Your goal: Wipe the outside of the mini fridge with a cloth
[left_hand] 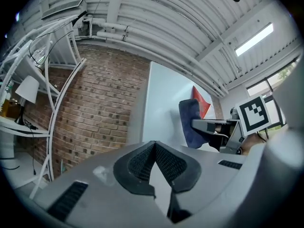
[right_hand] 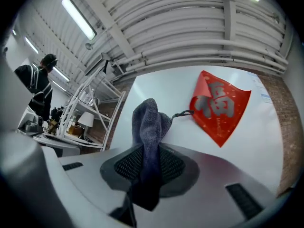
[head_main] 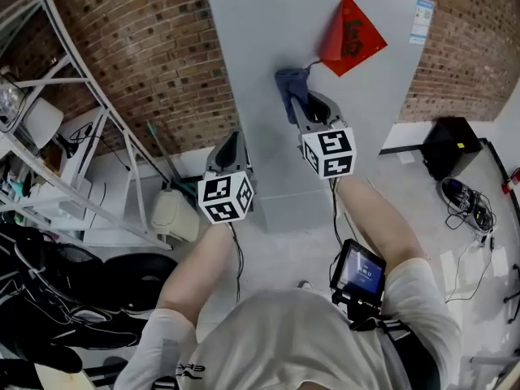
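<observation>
Dark blue-grey cloth [right_hand: 148,122]; pale grey fridge [head_main: 260,80]; red sticker [head_main: 353,35], character perhaps gold; red-brown brick wall [head_main: 154,63].

Pale grey mini fridge [head_main: 268,96], flat face, upright against brick wall [head_main: 162,55], red diamond sticker [head_main: 351,35] at upper right, dark blue-grey knit cloth [head_main: 290,86], bunched, clamped in right tongs [head_main: 299,108], against fridge face just left of sticker

A workshop-like industrial room is indicated by a bare brick wall [head_main: 154,63], white metal racking [head_main: 89,120], a ribbed metal ceiling [right_hand: 190,32], strip lights [right_hand: 78,18] and loose floor cables [head_main: 475,218].
</observation>
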A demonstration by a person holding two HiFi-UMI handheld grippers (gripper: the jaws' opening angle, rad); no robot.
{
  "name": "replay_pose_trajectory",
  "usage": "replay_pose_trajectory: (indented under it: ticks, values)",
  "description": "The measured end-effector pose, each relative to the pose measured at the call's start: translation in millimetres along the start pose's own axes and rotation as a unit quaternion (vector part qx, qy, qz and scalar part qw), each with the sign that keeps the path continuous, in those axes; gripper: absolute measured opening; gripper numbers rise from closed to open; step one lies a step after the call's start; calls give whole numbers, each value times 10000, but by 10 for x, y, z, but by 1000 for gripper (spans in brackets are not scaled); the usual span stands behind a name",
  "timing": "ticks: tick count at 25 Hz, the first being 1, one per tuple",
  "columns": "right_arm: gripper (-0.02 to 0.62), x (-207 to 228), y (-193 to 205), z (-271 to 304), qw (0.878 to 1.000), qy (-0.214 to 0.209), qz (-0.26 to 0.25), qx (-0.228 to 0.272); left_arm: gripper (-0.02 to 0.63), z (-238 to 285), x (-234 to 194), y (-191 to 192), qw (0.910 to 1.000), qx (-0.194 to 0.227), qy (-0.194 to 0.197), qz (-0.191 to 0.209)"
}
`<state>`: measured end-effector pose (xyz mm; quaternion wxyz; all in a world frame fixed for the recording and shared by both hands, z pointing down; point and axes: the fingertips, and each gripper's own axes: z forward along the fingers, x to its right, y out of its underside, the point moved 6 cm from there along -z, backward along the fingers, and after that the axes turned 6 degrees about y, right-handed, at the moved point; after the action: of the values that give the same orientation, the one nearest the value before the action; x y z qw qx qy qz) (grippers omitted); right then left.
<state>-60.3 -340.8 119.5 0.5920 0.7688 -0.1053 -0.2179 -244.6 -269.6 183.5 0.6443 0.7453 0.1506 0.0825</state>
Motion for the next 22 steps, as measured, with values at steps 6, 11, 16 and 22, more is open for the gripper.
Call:
replay_pose_trajectory:
  ticks: [6, 11, 16, 22]
  values:
    - [86, -655, -29, 217, 9992, -393, -52, 35, 5, -263, -365, -34, 9997, -22, -230, 60]
    - [86, -913, 122, 382, 9989, -394, -125, -235, 5, -363, -498, -18, 9997, -82, -246, 5]
    - [86, -839, 229, 419, 9989, -182, -124, -422, 5, -371, -489, 21, 9998, -112, -147, -59]
    - [86, -548, 260, 324, 9989, 0, -169, -431, 5, -187, -354, 60, 9999, -86, -43, -97]
